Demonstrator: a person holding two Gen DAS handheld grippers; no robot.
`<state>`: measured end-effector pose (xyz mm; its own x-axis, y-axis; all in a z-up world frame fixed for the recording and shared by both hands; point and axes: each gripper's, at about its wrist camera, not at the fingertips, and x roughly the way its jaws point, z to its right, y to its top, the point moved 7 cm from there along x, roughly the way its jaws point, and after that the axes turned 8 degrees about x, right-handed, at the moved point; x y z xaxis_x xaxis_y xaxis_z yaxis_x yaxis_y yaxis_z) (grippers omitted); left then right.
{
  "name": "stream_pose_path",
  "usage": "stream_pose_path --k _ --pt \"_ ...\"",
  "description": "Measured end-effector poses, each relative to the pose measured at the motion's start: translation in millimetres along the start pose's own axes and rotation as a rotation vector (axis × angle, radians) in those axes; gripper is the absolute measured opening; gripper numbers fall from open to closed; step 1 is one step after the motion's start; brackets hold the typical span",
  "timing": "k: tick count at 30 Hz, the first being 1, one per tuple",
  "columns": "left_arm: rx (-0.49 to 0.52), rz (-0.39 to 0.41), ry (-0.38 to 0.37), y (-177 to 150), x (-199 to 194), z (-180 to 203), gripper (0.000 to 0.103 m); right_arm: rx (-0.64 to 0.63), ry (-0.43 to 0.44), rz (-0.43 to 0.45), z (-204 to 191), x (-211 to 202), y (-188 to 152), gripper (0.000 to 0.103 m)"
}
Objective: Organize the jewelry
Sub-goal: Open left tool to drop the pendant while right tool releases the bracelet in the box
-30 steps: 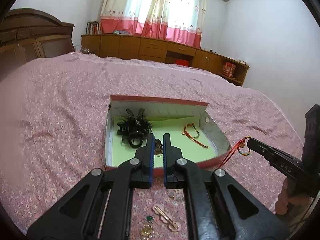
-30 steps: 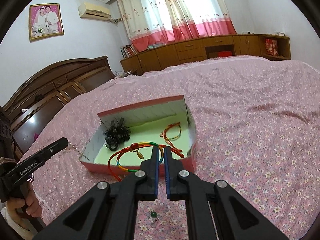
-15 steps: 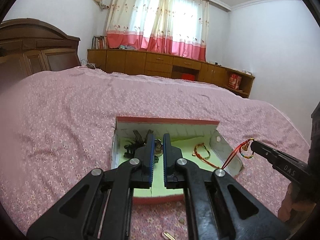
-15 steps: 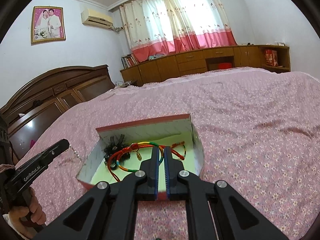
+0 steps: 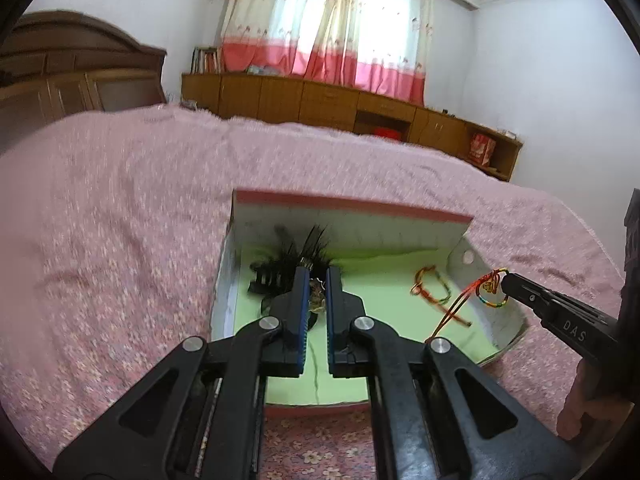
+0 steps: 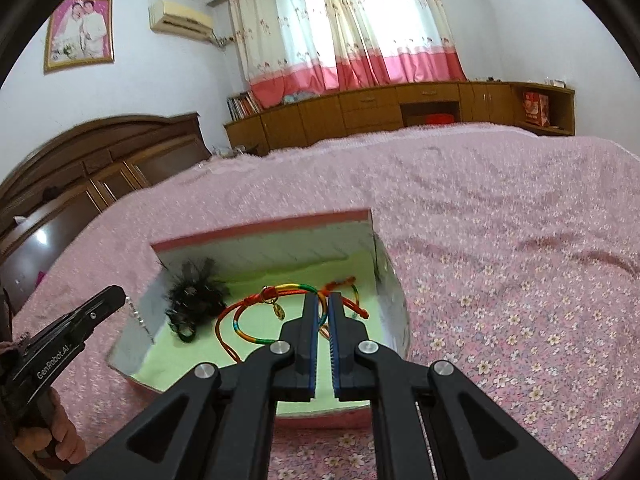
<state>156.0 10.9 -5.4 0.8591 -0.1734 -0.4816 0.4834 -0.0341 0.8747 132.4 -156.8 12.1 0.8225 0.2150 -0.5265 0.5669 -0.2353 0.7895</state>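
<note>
An open pink box [image 5: 352, 205] with a green floor lies on the bed; it also shows in the right wrist view [image 6: 260, 227]. My left gripper [image 5: 316, 280] is shut on a small pearl chain piece [image 5: 317, 297] and holds it over the box's left part; the chain hangs from it in the right wrist view [image 6: 138, 318]. My right gripper [image 6: 324, 300] is shut on a rainbow cord bracelet [image 6: 256, 316] with a gold charm, held over the box's right part; it also shows in the left wrist view [image 5: 490, 290]. A black feather hair clip [image 5: 280, 268] and a red-green bracelet [image 5: 432, 284] lie inside.
The pink flowered bedspread [image 6: 500, 280] surrounds the box. A dark wooden headboard [image 6: 100, 160] stands at the left, low wooden cabinets [image 6: 380, 108] along the far wall under curtains.
Both grippers moved forward with their pieces, from the box's near edge to over its inside. The loose items on the bedspread in front have left the view.
</note>
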Motion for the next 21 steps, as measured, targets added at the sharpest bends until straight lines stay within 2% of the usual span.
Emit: stream_pose_path --k 9,14,21 --pt "-0.032 -0.137 0.025 -26.9 27.9 -10.7 0.0 -0.023 -0.072 -0.133 7.2 33.7 -22.2 0.006" --pt "0.013 -0.171 0.043 -28.4 32.6 -4.0 0.0 -0.043 -0.089 -0.165 7.9 40.9 -25.4 0.006" --pt "0.006 -0.209 0.038 -31.5 35.9 -4.3 0.003 -0.055 -0.113 -0.2 7.8 45.0 -27.4 0.006"
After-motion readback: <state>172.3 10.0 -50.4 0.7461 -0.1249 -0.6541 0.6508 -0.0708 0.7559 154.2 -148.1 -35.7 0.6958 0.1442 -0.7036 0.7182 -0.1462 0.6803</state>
